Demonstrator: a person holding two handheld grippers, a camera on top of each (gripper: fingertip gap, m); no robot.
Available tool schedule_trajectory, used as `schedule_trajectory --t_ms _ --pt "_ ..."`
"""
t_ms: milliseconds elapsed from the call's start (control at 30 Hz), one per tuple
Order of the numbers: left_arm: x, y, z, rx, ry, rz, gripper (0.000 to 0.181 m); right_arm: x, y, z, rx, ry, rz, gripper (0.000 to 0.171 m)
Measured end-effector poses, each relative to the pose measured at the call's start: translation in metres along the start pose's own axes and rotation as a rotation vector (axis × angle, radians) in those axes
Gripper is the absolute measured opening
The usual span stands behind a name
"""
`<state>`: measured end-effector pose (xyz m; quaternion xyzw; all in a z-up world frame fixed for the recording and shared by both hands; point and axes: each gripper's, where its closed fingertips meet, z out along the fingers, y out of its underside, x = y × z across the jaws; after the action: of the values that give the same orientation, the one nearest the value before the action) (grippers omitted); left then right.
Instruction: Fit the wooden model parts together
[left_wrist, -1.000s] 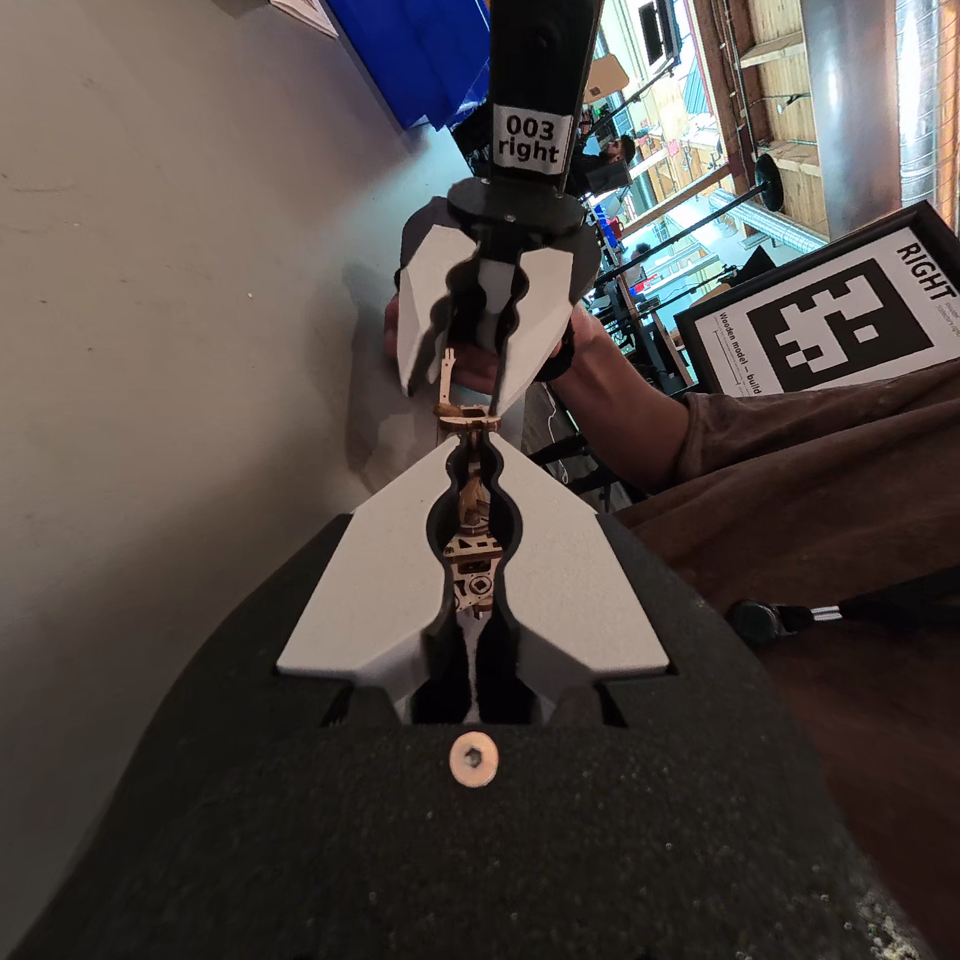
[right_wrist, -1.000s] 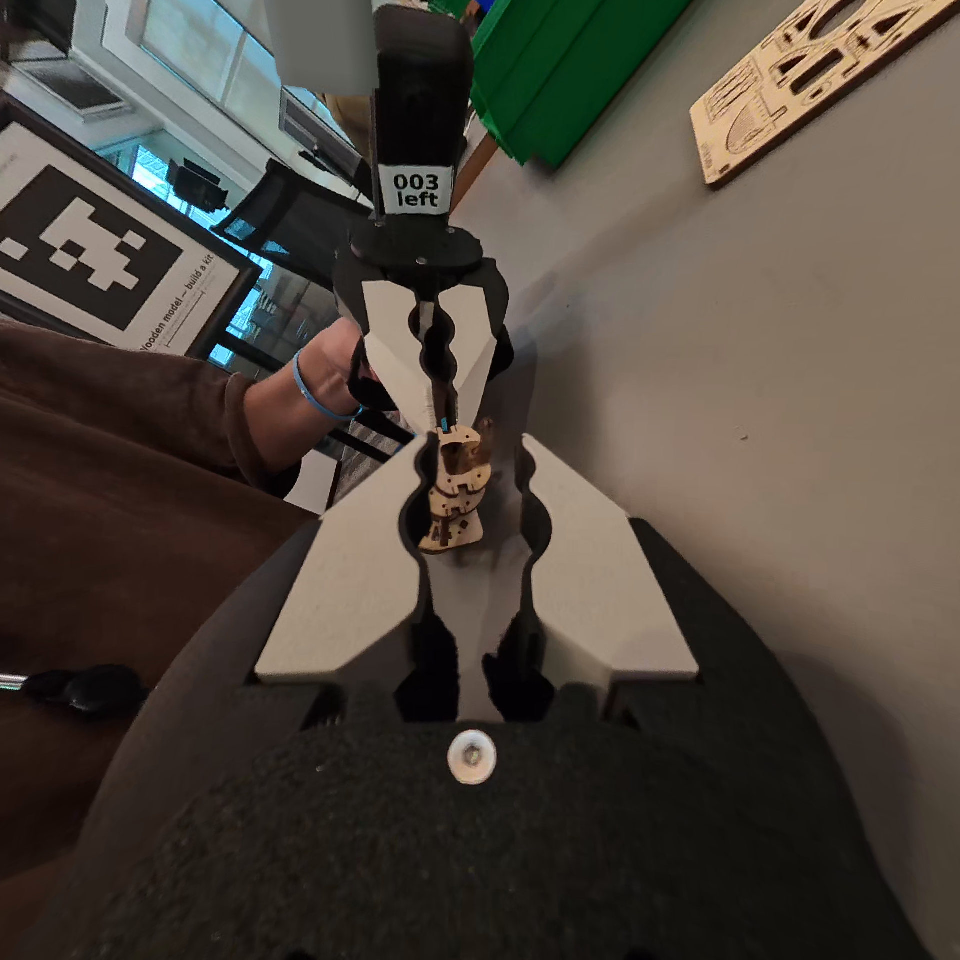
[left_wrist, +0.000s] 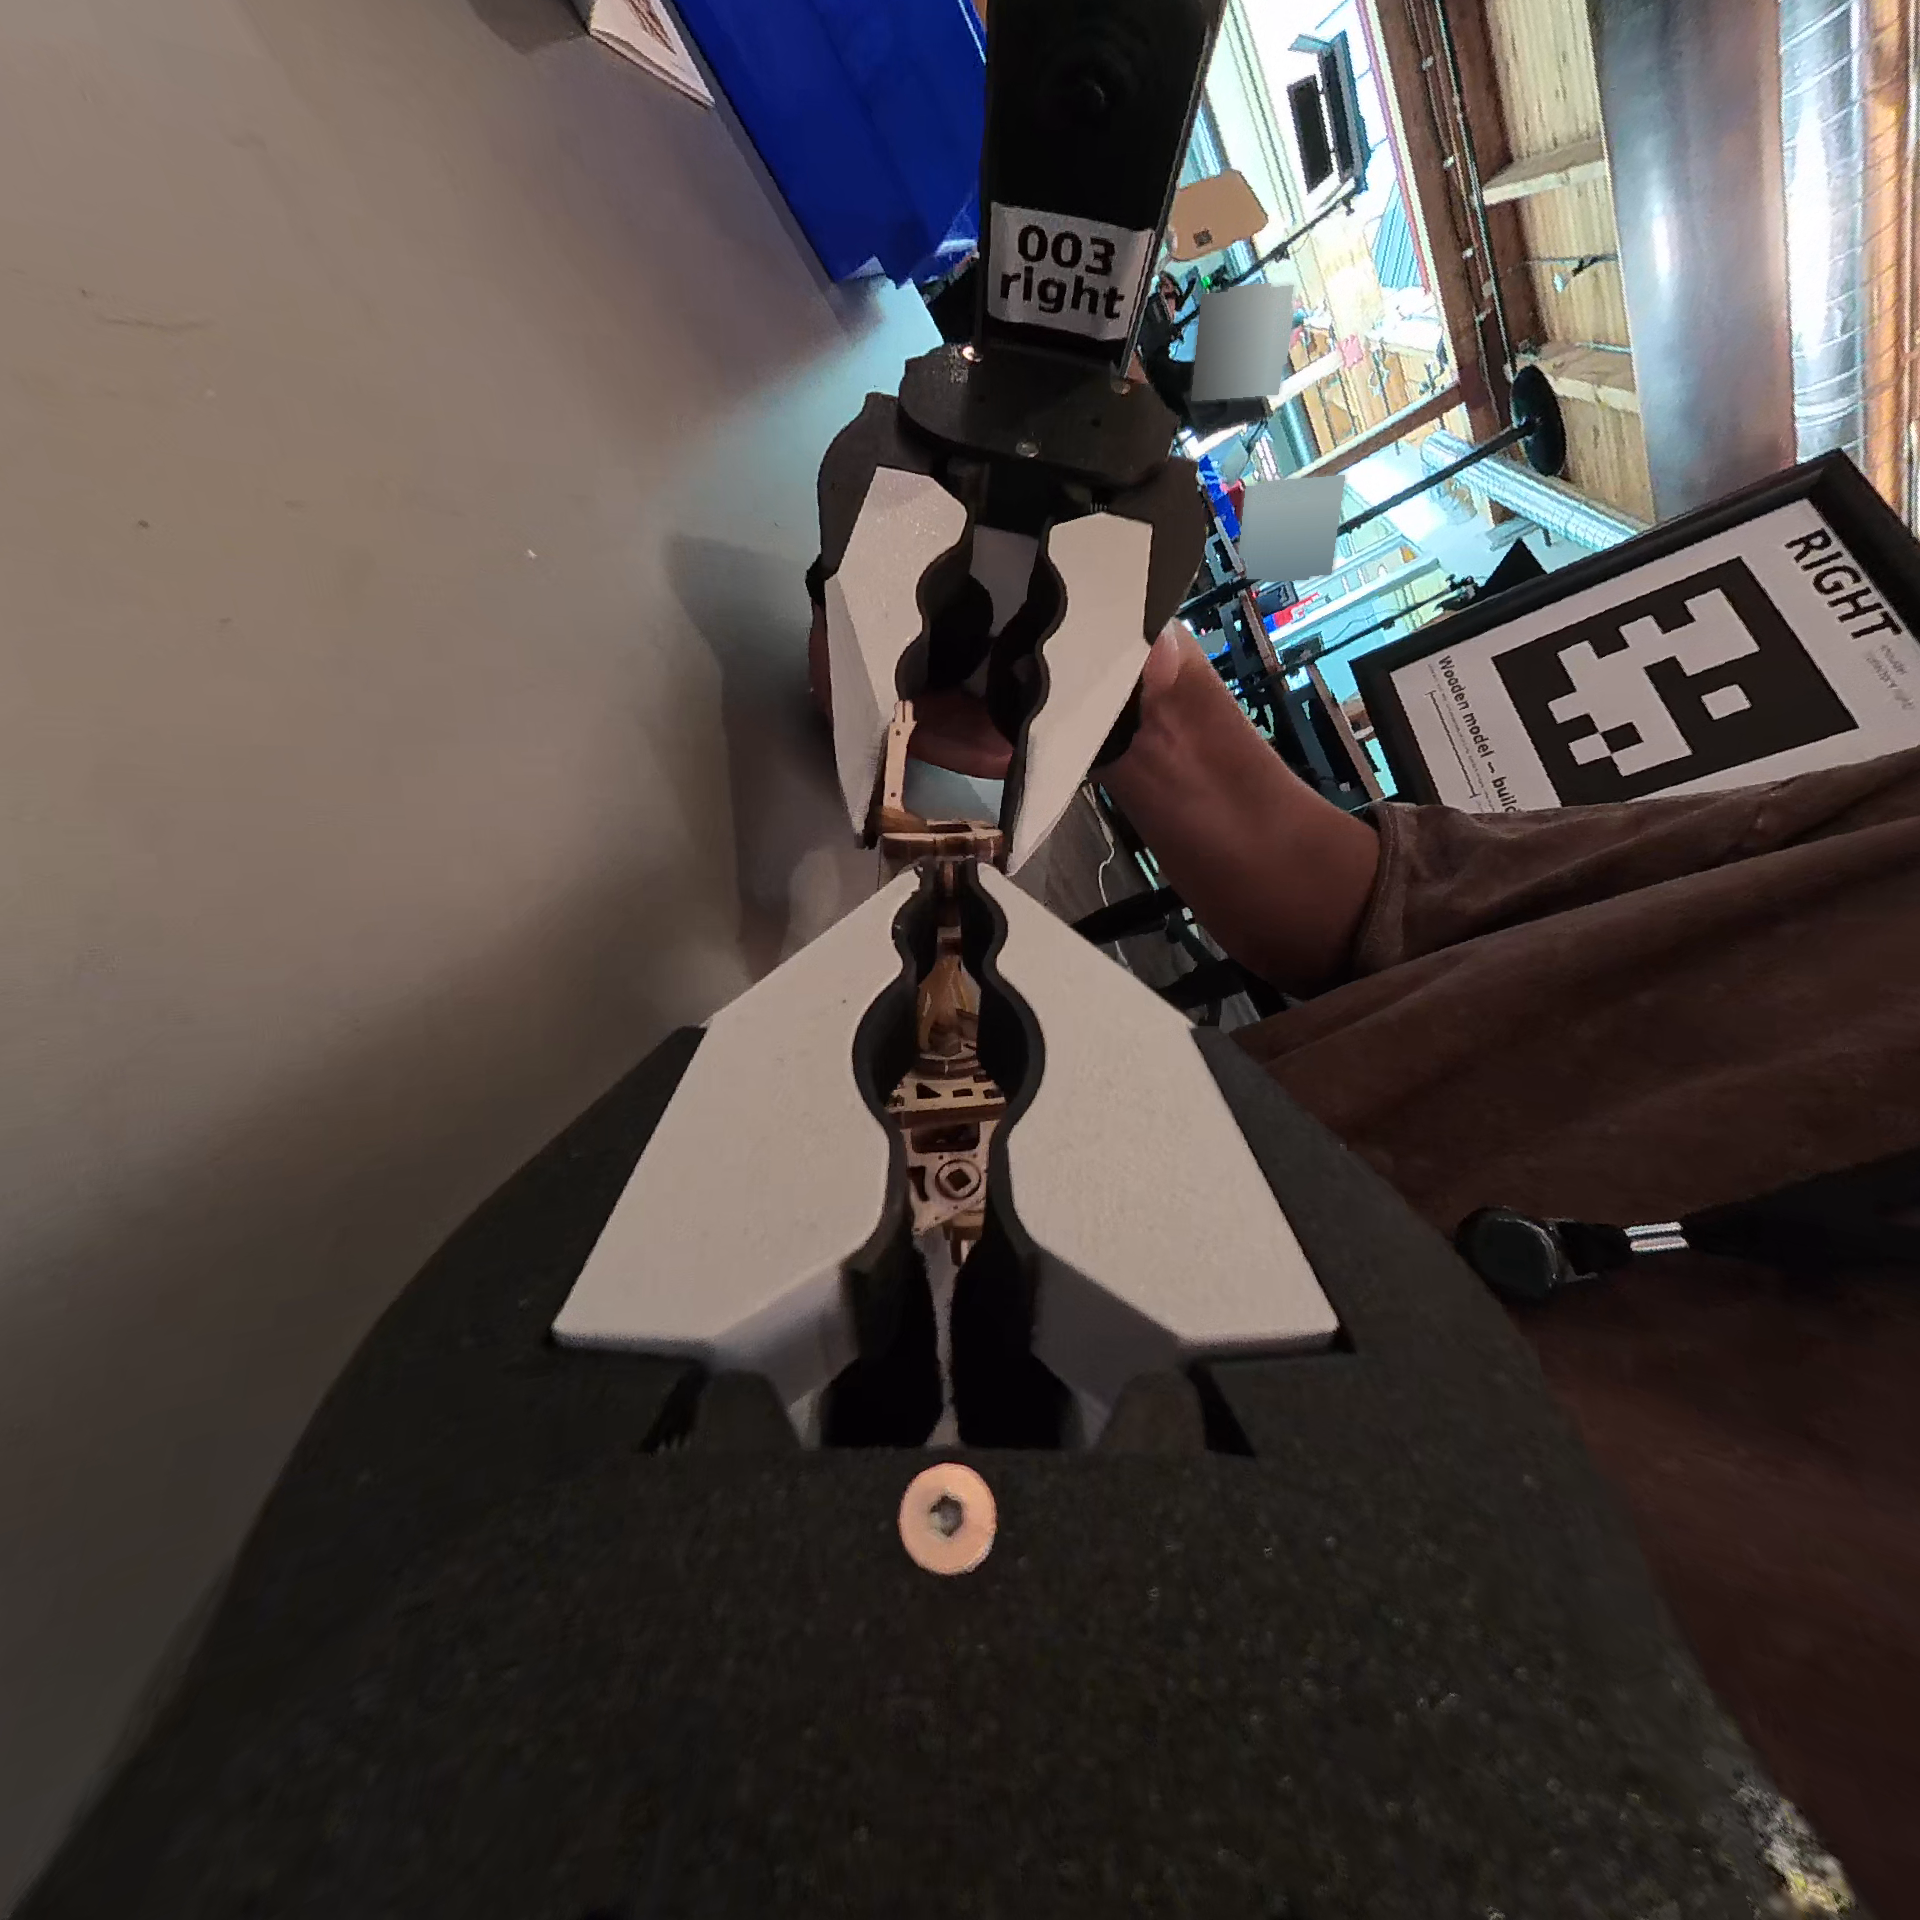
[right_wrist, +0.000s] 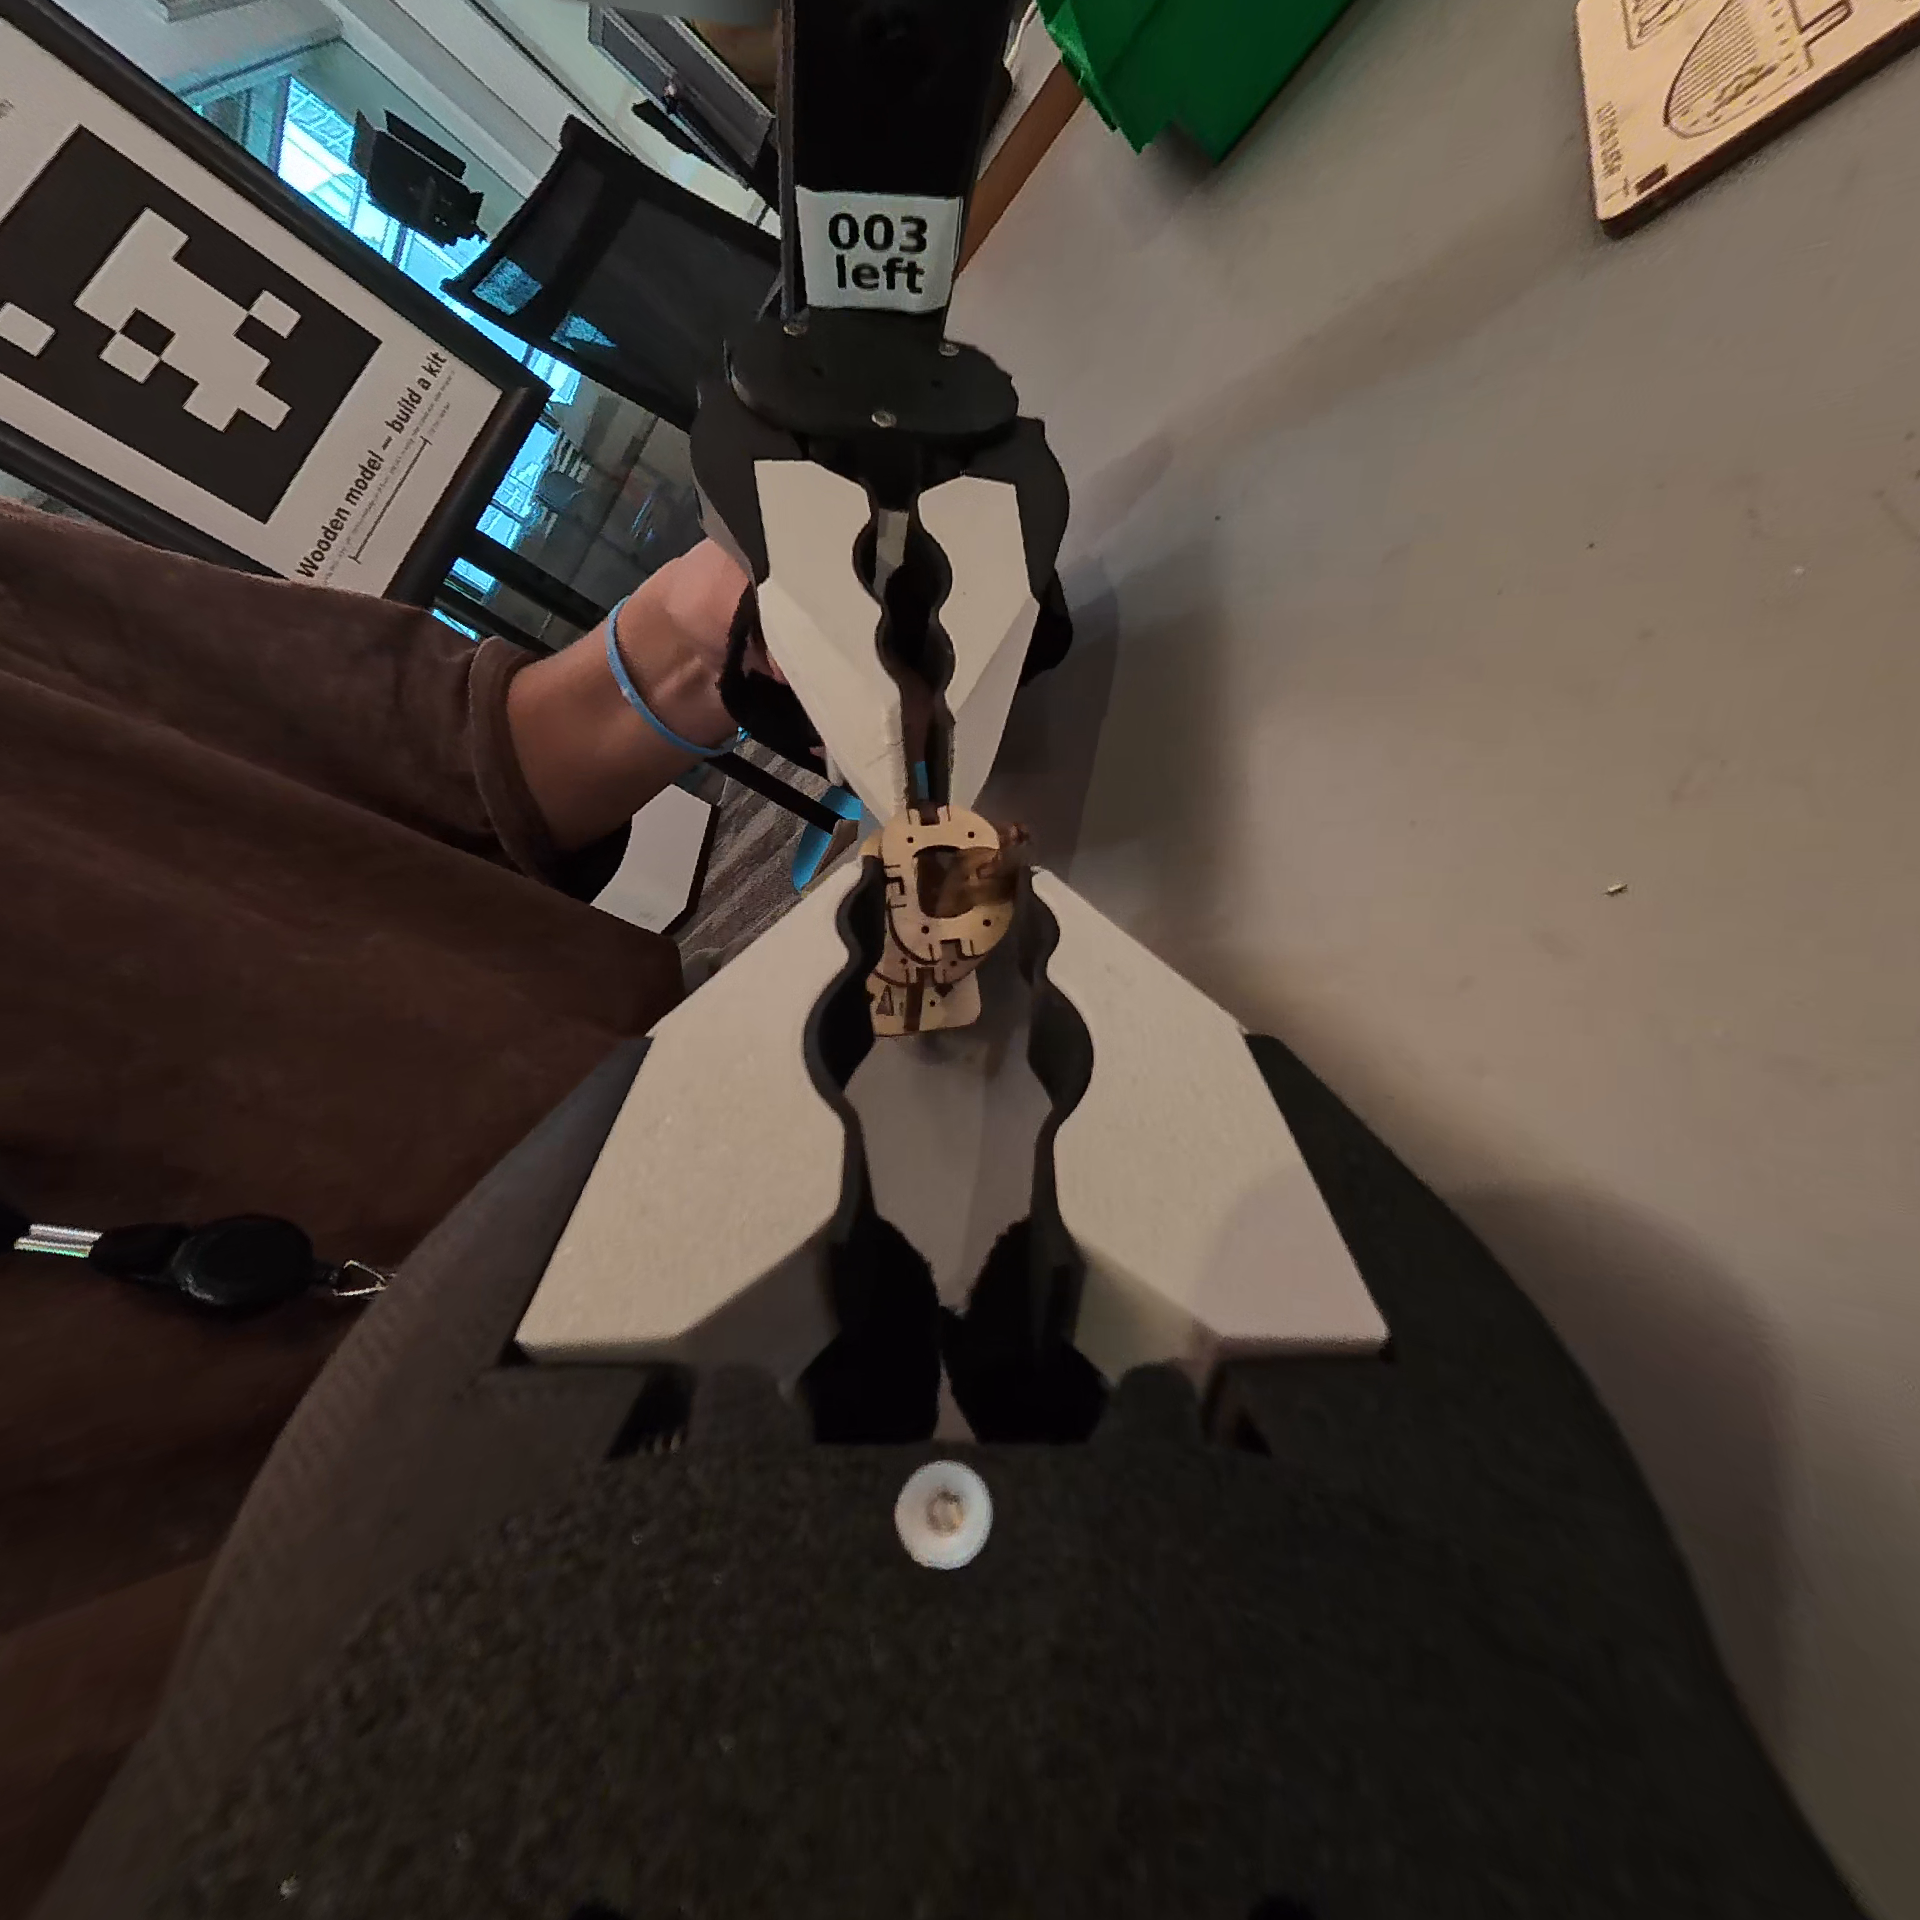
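A pale laser-cut wooden assembly (left_wrist: 948, 1132), stacked plates with cut slots and holes, sits lengthwise between two white fingers. At its 12 o'clock end a flat ring-shaped wooden part (right_wrist: 940, 883) meets it edge-on, a thin strip (left_wrist: 896, 750) rising from its left side.

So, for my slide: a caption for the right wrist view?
Right gripper and left gripper meet tip to tip over a small wooden model assembly.

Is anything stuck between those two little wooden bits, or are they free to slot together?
Nothing visible stands between them. The wooden assembly in the left tongs already meets the flat wooden piece at the right tongs, tip to tip above the grey table.
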<state>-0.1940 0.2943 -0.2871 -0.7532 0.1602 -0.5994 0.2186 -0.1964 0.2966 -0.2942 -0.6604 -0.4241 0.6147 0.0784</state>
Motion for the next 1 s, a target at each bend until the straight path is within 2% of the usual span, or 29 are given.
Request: schedule_trajectory --t_ms 233,333,433,533,700,800,833,867,900,1000 --pt "0.0 -0.006 0.001 0.061 -0.001 -0.048 0.0 0.002 -0.006 -0.003 0.05 0.006 0.053 0.027" --pt "0.001 -0.009 -0.002 0.081 0.017 -0.06 0.0 0.005 0.003 -0.011 0.068 0.091 0.049 0.031" --pt "0.0 -0.012 -0.005 0.105 0.022 -0.067 0.0 -0.001 0.018 -0.021 0.091 0.144 0.059 0.023" --pt "0.001 -0.014 -0.005 0.114 0.029 -0.074 0.0 -0.009 0.025 -0.009 0.085 0.126 0.081 0.016" --pt "0.001 -0.014 -0.002 0.129 0.027 -0.085 0.0 -0.008 0.022 0.003 0.066 0.128 0.067 0.003" --pt "0.004 -0.014 -0.003 0.138 0.036 -0.083 0.0 -0.011 0.021 0.001 0.081 0.107 0.084 0.003" --pt "0.007 -0.013 -0.004 0.137 0.065 -0.101 0.005 -0.012 0.022 0.001 0.086 0.096 0.093 0.003" --pt "0.011 -0.013 -0.004 0.132 0.11 -0.132 0.023 -0.013 0.022 0.0 0.09 0.089 0.096 0.003" --pt "0.013 -0.012 -0.005 0.127 0.141 -0.156 0.028 -0.015 0.023 0.0 0.092 0.083 0.098 0.003" --pt "0.013 -0.011 -0.005 0.12 0.129 -0.126 0.028 -0.018 0.026 0.002 0.078 0.068 0.097 0.002"
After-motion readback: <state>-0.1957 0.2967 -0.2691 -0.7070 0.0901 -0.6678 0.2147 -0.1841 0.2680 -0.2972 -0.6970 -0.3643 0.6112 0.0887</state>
